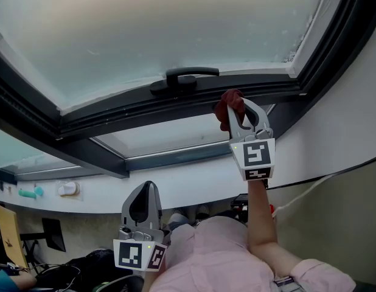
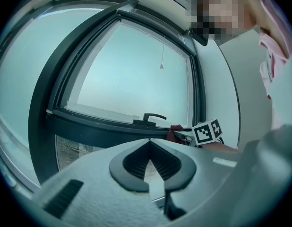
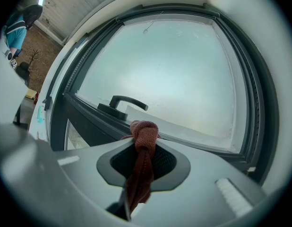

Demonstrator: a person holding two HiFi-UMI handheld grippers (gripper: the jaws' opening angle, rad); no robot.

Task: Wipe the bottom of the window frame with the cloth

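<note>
The left gripper (image 1: 149, 190) hangs low and near, its 2 jaws shut together with nothing between them, well apart from the window. Farther right, the right gripper (image 1: 240, 105) has its jaws clamped on the red cloth (image 1: 226, 109). The cloth's bunched end sits at the bottom of the dark window frame (image 1: 115, 115), just right of the handle (image 1: 185, 78); whether it touches is unclear.

pink shirt (image 1: 218, 254) (grey right tool (image 1: 245, 104), checkered marker cube (image 1: 257, 157))

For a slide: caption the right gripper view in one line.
Red cloth clamped in the right tool, close to the window frame beside its handle.
</note>
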